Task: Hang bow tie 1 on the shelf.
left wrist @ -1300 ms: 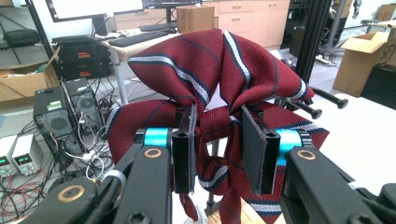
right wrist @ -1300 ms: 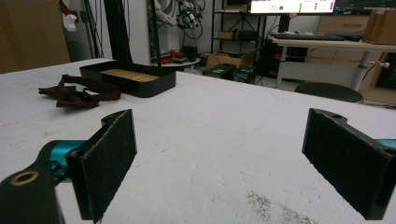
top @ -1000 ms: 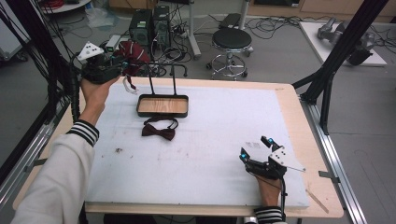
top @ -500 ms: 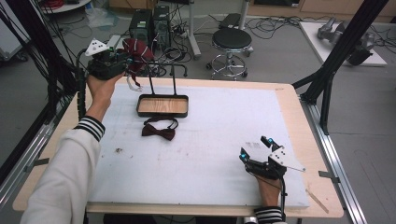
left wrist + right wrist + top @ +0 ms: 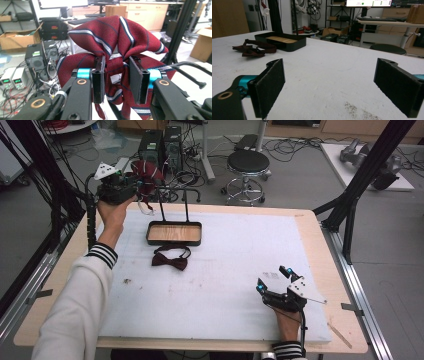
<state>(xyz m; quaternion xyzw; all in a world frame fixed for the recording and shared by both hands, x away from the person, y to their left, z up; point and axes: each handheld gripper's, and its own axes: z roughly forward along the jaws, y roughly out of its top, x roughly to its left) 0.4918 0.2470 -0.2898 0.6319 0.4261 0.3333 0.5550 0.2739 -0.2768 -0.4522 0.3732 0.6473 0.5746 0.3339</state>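
Striped tie [image 5: 117, 50] pinched at knot between left gripper [image 5: 117, 80] jaws; right gripper [image 5: 337, 85] jaws wide, empty.

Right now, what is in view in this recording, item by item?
striped bow tie: 1, dark red with white and navy stripes, held up in the left claw beyond the table's far left corner.
plain bow tie: 1, dark red, lying on the mat just in front of the tray.
tray: 1, black with a wooden floor and two upright black rods, far left of the mat.
mat: 1, white, covering most of the table.
table: 1, light wood.
stool: 1, black seat, on the floor behind the table.
left claw: black, closed on the striped bow tie's middle.
right claw: black, jaws wide apart with nothing between them, low over the near right of the mat.
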